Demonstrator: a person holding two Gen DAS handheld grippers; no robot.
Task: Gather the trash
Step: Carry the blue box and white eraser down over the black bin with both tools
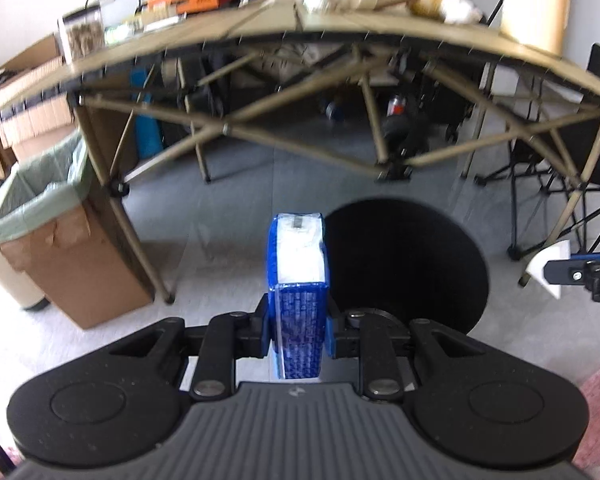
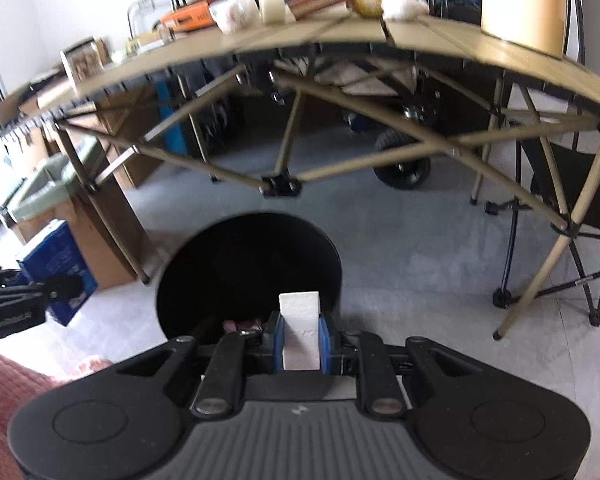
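Blue carton [image 1: 298, 292] clamped upright between the pads of the left gripper [image 1: 298, 330], jaws pinched narrow on its sides; white foam-like block [image 2: 300, 330] pinched the same way in the right gripper [image 2: 300, 346]. Both held above the floor in front of the folding table [image 1: 340, 28], tilted downward toward the round black bin [image 1: 408, 264]. Seen from the left wrist, carton just left of the bin's rim, not yet over the opening; seen from the right wrist, white block right at the near edge of the black bin [image 2: 248, 272], some pinkish scraps visible inside. Probably the drop-off step. Best done by carrying each piece fully over the dark opening before loosening, keeping the carton vertical so it clears the rim, and releasing one side at a time to avoid a collision between the two tools. Lined cardboard box [image 1: 56, 236] standing by the table leg to the left, well apart from both loads.
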